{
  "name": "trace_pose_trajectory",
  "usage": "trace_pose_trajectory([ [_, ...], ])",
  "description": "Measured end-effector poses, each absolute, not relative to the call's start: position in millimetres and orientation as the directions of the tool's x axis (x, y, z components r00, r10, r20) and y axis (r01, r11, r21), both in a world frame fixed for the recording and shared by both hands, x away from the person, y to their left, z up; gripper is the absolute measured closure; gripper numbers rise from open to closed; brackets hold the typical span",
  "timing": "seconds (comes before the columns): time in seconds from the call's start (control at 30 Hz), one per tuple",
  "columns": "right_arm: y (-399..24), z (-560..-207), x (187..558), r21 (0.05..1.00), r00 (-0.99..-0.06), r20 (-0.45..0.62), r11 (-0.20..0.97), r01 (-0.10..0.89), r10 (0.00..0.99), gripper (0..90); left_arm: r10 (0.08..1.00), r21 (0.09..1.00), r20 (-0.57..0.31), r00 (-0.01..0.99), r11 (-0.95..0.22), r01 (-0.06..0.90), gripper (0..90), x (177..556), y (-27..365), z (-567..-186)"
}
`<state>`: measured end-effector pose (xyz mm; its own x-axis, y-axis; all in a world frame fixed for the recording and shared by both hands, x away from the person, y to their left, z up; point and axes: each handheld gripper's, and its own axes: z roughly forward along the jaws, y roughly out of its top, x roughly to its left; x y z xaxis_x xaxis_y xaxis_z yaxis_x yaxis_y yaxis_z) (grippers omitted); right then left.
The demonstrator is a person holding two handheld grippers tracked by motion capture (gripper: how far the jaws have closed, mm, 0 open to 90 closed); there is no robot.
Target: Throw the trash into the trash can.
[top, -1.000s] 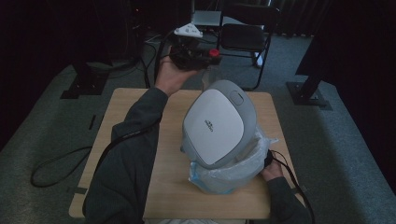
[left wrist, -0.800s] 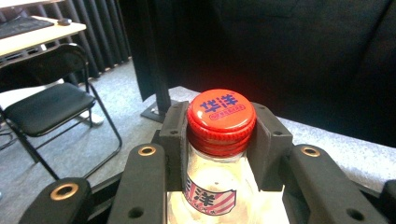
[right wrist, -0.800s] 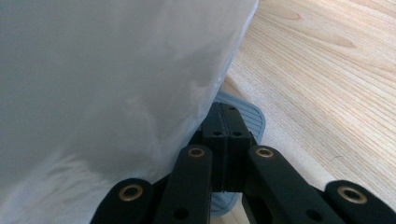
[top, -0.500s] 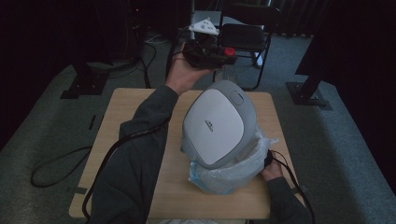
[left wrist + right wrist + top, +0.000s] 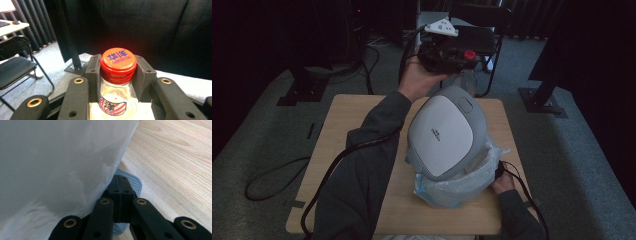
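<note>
High view: my left gripper (image 5: 462, 55) holds a bottle (image 5: 117, 82) clamped at the neck, top center of frame, beyond the bin (image 5: 447, 145). Lid is up, so pickup looks done, drop left. Right gripper (image 5: 120, 190), jaws closed on nothing, presses the pedal (image 5: 133, 182).

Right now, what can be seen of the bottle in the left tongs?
The bottle is clear, glass or plastic by its look, with a ribbed red screw cap printed with blue characters and still on. A red, white and blue striped label wraps its neck. The left tongs are shut on it, the black jaws pressing each side just under the cap. In the high view it is held up beyond the table's far edge.
</note>
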<state>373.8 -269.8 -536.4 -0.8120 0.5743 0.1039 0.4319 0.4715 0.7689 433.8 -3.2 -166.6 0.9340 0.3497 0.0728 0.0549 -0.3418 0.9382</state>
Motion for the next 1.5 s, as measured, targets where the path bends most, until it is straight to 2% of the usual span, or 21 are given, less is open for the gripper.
trace_pose_trajectory([
  [0.87,-269.9,-536.5,373.7,0.769,-0.812,0.101,0.472,0.43,0.575,90.0,0.228,0.932,0.085,0.97,-0.361,0.003,63.2,399.3,-23.1,-156.1],
  [1.5,-269.9,-536.5,373.8,0.769,-0.812,0.104,0.471,0.432,0.575,90.0,0.211,0.928,0.09,0.973,-0.372,-0.005,63.1,387.8,-24.1,-156.0],
])
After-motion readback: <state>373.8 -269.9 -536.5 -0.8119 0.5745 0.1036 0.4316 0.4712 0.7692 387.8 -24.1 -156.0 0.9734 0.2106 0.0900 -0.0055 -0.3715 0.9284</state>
